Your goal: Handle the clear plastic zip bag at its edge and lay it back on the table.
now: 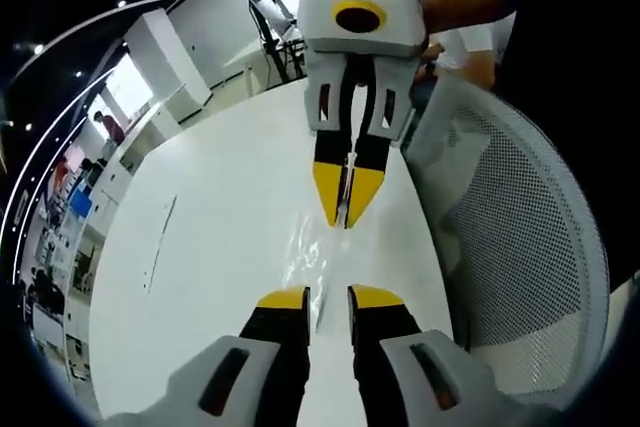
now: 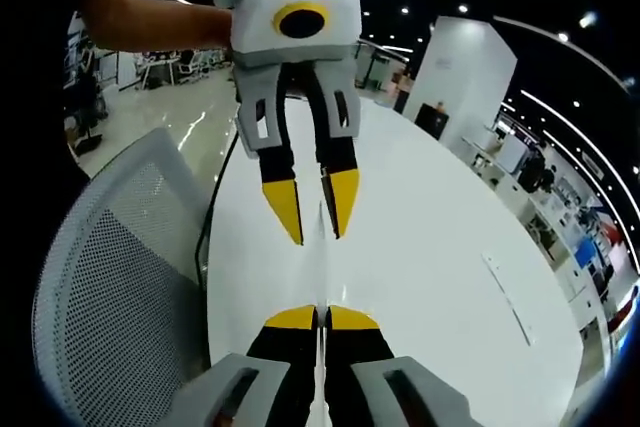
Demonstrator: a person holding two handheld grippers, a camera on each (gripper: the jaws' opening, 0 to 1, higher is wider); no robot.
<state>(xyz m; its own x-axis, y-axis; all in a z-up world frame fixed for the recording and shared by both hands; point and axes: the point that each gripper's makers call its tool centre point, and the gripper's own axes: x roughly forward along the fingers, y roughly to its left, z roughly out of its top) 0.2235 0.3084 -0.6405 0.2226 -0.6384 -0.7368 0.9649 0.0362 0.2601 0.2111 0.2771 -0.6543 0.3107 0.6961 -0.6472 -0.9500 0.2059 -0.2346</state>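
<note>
Now right gripper [image 2: 322, 319] pinching bag [image 1: 305, 257], left gripper [image 1: 328, 298] parted

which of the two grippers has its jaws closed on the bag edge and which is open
The right gripper is closed, yellow tips pinched together on the clear zip bag. The left gripper has its tips spread apart.
</note>
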